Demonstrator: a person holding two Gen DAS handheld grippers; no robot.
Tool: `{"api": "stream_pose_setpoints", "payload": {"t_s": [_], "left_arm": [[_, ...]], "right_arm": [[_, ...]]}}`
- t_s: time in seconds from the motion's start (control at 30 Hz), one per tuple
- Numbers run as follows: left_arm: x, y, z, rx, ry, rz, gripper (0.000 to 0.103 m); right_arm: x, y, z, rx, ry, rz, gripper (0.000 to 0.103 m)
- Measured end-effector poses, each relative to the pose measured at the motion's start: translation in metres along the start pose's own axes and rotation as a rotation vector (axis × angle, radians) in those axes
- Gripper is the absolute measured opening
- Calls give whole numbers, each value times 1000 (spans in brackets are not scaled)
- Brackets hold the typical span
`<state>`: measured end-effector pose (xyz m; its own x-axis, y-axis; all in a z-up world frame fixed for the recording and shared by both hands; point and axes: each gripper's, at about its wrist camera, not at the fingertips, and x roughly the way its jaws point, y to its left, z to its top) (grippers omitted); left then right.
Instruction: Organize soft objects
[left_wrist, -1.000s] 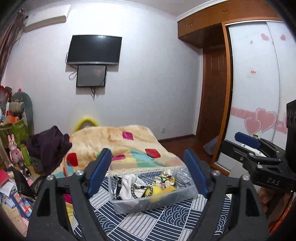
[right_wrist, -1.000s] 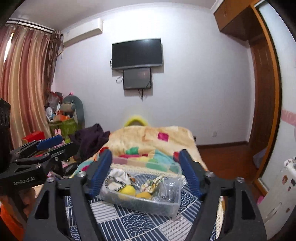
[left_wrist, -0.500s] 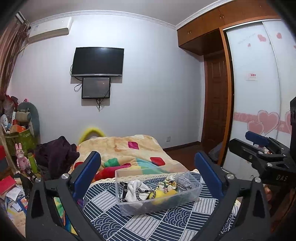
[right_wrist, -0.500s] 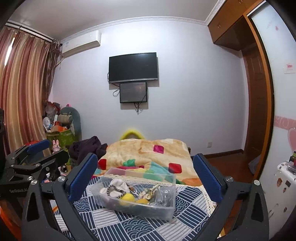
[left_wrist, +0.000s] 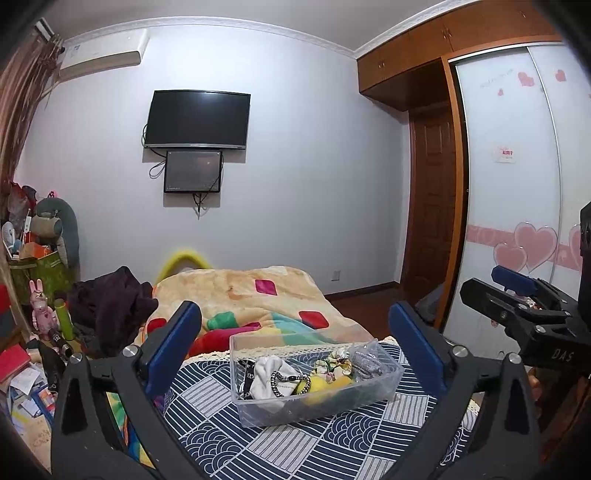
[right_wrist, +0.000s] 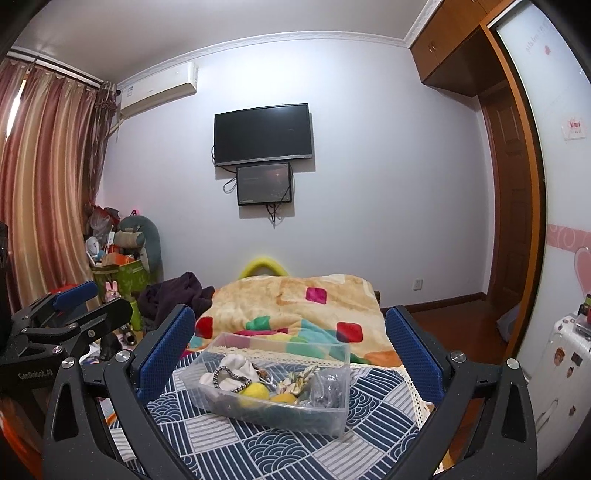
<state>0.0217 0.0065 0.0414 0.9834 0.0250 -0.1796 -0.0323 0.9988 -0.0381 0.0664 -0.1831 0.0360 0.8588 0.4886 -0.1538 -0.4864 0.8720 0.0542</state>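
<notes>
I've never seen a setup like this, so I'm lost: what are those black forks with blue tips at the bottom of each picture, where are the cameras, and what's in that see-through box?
There is no robot here. A person holds a two-fingered grabbing tool in each hand, and each tool carries a wide-angle camera looking forward along its fingers. One picture comes from the left gripper, the other from the right gripper; each also glimpses the other tool at its edge. Both stand wide open and hold nothing.

Ahead, on a navy and white patterned cloth, sits a clear plastic rectangular box. Inside lie soft things: a white cloth pouch, a black and white braided band, a yellow fuzzy ball, a floral fabric scrunchie and a grey glittery piece. Behind is a bed with a beige patchwork blanket.
</notes>
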Motion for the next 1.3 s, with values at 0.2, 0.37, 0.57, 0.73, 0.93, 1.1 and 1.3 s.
{"api": "stream_pose_setpoints", "payload": {"t_s": [0.2,0.37,0.57,0.73,0.93,1.1,1.3], "left_arm": [[0,0,0,0,0,0,103],[-2,-3,1,0,-3,-8,103],[-4,-4,2,2,-6,-7,103],[-4,-7,3,-1,-3,-11,103],[-3,-7,2,-6,3,-24,103],[-2,-6,2,-13,5,-25,103],[0,1,2,-46,17,-26,103]], "right_arm": [[-1,1,0,-5,-3,1,103],[-2,0,1,-4,-5,5,103],[-2,-2,3,2,-6,11,103],[-3,-4,2,5,-8,13,103],[-4,-3,2,6,-8,14,103],[-4,-3,2,5,-8,14,103],[-4,-3,2,6,-8,15,103]]}}
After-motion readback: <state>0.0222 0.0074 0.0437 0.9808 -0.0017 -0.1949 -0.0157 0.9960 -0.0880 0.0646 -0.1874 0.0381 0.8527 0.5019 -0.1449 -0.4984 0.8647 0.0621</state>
